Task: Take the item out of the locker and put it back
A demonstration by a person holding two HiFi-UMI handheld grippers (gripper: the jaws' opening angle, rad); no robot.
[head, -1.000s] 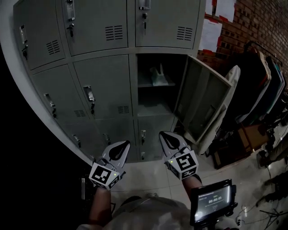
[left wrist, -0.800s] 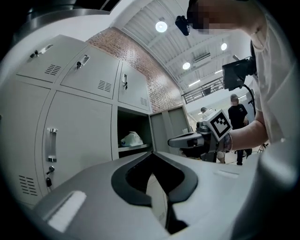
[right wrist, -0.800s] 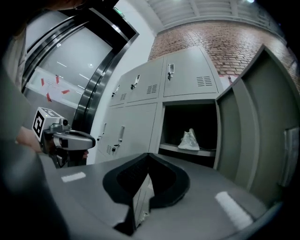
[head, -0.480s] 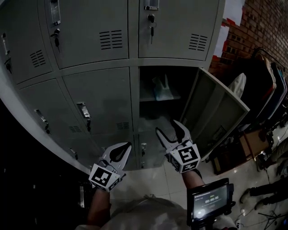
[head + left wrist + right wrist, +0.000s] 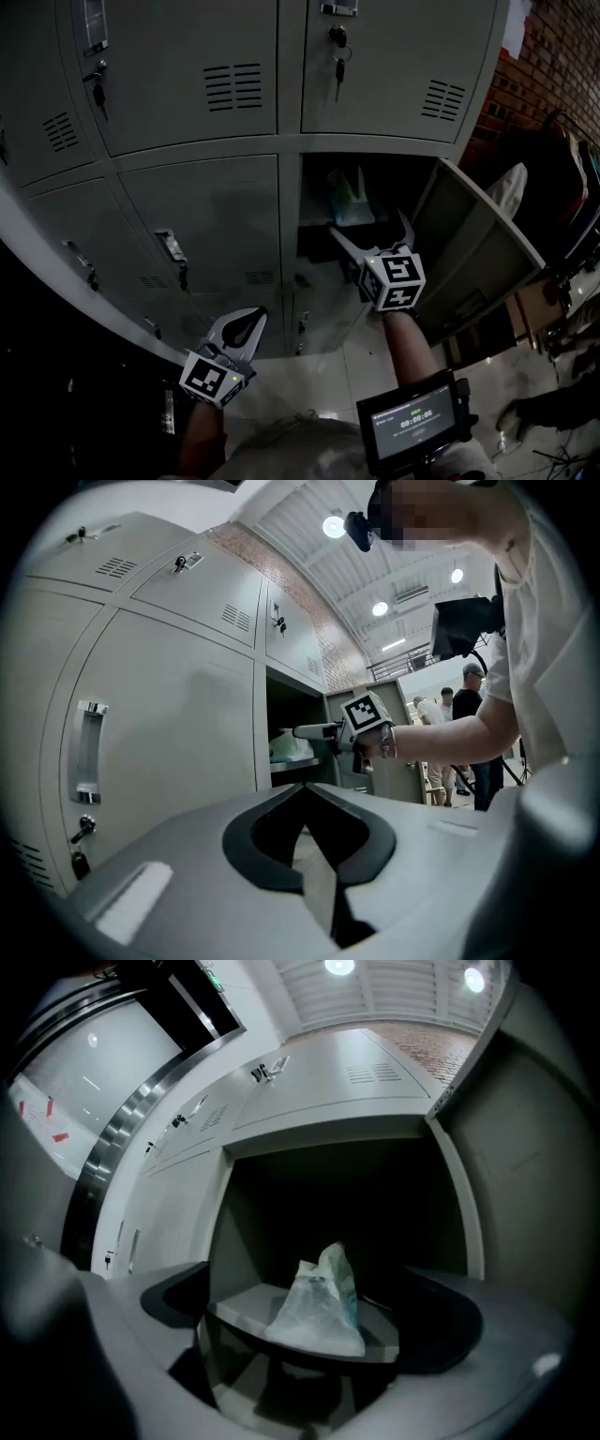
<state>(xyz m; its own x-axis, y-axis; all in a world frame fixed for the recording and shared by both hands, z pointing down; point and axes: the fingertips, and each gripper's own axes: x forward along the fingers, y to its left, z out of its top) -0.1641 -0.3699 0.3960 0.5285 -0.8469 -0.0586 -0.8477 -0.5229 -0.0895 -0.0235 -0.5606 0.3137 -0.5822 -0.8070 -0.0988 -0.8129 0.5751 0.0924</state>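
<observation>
A pale, crumpled plastic bag (image 5: 352, 200) stands on the upper shelf (image 5: 246, 1301) of the open locker (image 5: 319, 246). My right gripper (image 5: 369, 228) is raised at the locker's mouth, a little short of the bag (image 5: 319, 1312), and its jaws are opening wide. The bag shows between the dark fingers (image 5: 173, 1299) but they do not touch it. My left gripper (image 5: 246, 323) hangs low in front of the bottom lockers, shut and empty. In the left gripper view, its shut jaws fill the foreground and the right gripper (image 5: 314, 731) points at the bag (image 5: 286, 749).
The locker's door (image 5: 483, 258) swings out to the right. Closed lockers with handles (image 5: 173, 248) and a key (image 5: 338, 52) surround it. A small screen (image 5: 412, 420) sits at my chest. Dark clutter (image 5: 562, 187) lines a brick wall at right. People (image 5: 459, 714) stand in the background.
The right gripper rose from low beside the left one up to the open locker, and its jaws went from shut to wide open. The left gripper stayed low.
</observation>
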